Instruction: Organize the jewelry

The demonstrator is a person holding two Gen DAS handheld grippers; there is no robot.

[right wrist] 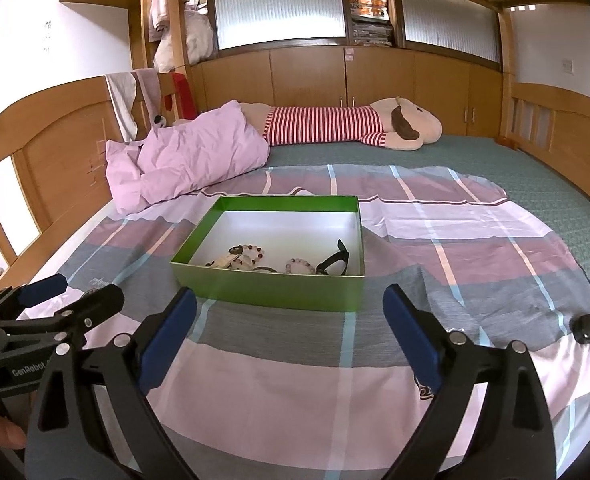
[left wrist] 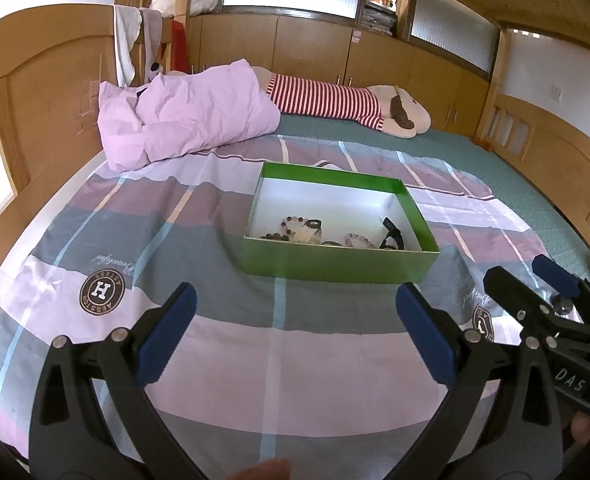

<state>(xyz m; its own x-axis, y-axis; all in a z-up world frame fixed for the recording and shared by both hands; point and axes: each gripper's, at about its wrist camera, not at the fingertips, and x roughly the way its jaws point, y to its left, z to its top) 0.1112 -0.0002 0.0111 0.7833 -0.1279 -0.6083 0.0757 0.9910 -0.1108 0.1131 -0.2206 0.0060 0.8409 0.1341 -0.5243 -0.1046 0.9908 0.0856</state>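
So both grippers were hanging back over the near part of the bed, nothing in either one. The left gripper [left wrist: 295, 320] had its fingers spread wide, and the right gripper [right wrist: 289, 320] was spread wide too. The green box [right wrist: 271, 286] sat on the plaid sheet [right wrist: 255, 400] toward the middle of the bed, just ahead of both tools but not touching them, with its near wall facing them. Inside, along the near side of the box floor, were a couple of bead bracelets [right wrist: 301, 266], a black strap-looking thing [right wrist: 335, 262] toward the right wall, and some more small bits on the left I couldn't really make out. One small black round thing [right wrist: 585, 328] was lying out on the sheet near the right edge, off to the right of the right gripper, well apart from the box. My read: most of the jewelry was already in, and that stray piece looked like the next pickup, if it counts as jewelry at all. That would call for swinging the right gripper over and closing on it gently, since the soft sheet gives.
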